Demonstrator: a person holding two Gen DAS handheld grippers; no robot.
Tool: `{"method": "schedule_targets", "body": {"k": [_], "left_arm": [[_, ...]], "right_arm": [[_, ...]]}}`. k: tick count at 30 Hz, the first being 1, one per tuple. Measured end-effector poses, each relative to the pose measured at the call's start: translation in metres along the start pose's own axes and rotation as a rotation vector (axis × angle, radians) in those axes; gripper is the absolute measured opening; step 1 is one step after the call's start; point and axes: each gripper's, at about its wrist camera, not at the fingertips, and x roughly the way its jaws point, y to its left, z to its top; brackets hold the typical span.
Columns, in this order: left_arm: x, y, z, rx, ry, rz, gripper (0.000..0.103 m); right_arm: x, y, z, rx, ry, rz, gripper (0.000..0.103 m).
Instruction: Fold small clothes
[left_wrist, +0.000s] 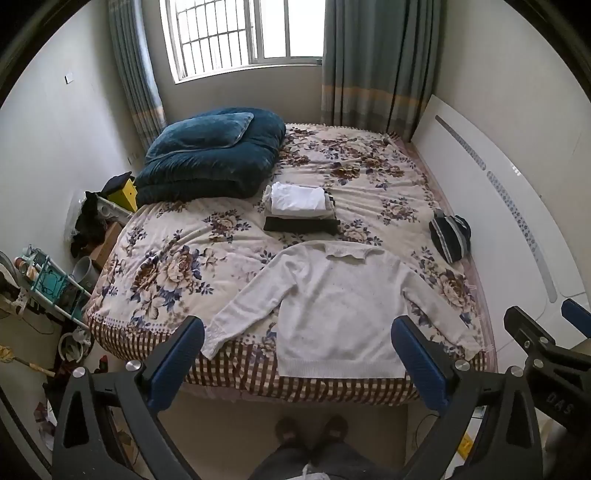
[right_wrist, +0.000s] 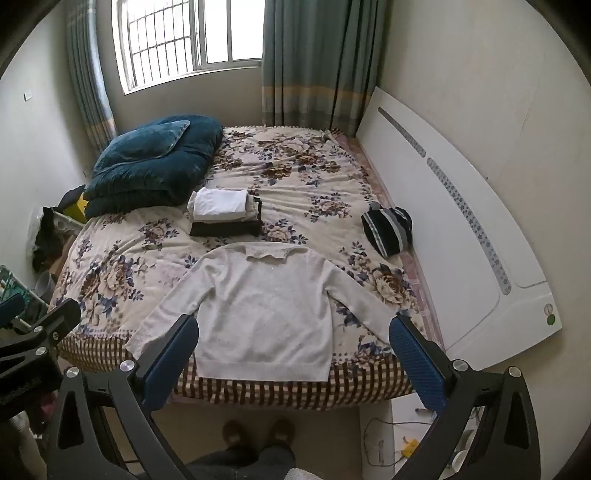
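A: Grippers?
B: Left gripper (left_wrist: 297, 354) and right gripper (right_wrist: 293, 350) are both hanging wide open, gripping nothing.
A: Sweater?
B: White sweater (left_wrist: 332, 306) is lying flat at the bed's (left_wrist: 155, 258) near edge, hem overhanging.

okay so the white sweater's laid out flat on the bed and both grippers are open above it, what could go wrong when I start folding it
1. The white sweater's hem hangs over the bed's checked edge, so a pull toward you could slide it off.
2. Its sleeves are splayed, the left cuff right at that edge; a loose pinch may drop one mid-fold.
3. The folded stack sits just beyond the collar; pushing the sweater forward might knock it askew.
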Motion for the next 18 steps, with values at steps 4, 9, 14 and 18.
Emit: {"method": "schedule_targets", "body": {"k": [4, 9, 14, 18], "left_arm": [[-0.0014, 0.0006, 0.0014, -0.005, -0.004, 0.002, 0.103], [-0.0018, 0.0014, 0.0014, -0.004, -0.006, 0.0, 0.103], [-0.0021, 0.0025, -0.0001, -0.004, -0.008, -0.004, 0.103], [-0.0022, 0.0028, -0.0006, -0.008, -0.01, -0.004, 0.103]], "right_arm": [[0.0008, -0.0021, 0.0013, -0.006, -0.007, 0.0, 0.103], [-0.0012, 0.0018, 0.0057, -0.008, -0.008, -0.002, 0.103], [-0.0024, 0.0017, 0.0022, -0.007, -0.013, -0.006, 0.103], [-0.003, 0.0026, 0.0021, -0.008, -0.015, -0.005, 0.103]]}}
